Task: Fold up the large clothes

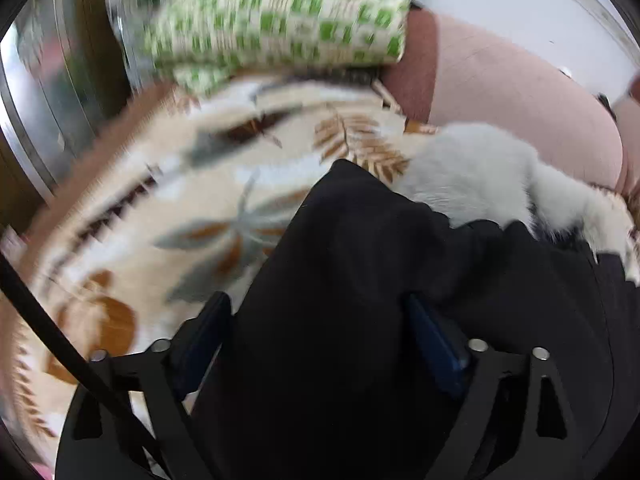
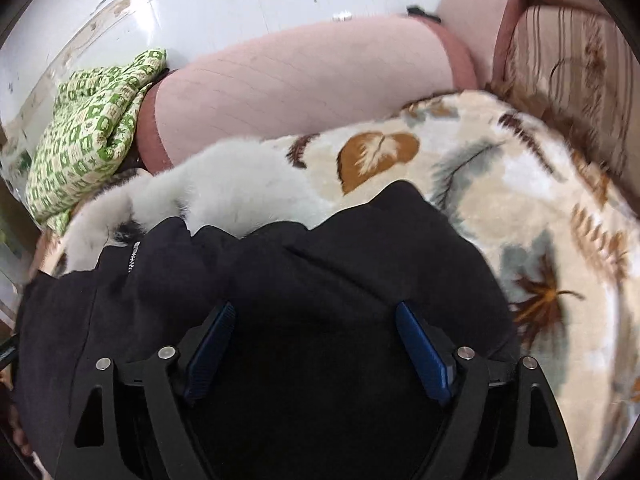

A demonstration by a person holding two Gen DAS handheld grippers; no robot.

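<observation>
A large black garment with a grey-white fur collar (image 1: 476, 176) lies on a leaf-patterned blanket (image 1: 208, 208). In the left wrist view the black garment (image 1: 352, 280) fills the space between the fingers of my left gripper (image 1: 320, 320), whose jaws stand wide apart with cloth bunched between them. In the right wrist view the black garment (image 2: 304, 280) also lies between and under the blue fingers (image 2: 212, 344) of my right gripper (image 2: 312, 324), which stand wide apart. The fur collar (image 2: 224, 188) lies just beyond it.
A pink bolster (image 2: 304, 92) lies along the back by the white wall (image 2: 224, 0). A green checked cloth (image 2: 92, 128) is bunched at its end; it also shows in the left wrist view (image 1: 280, 20). A striped cushion (image 2: 576, 80) stands at the right.
</observation>
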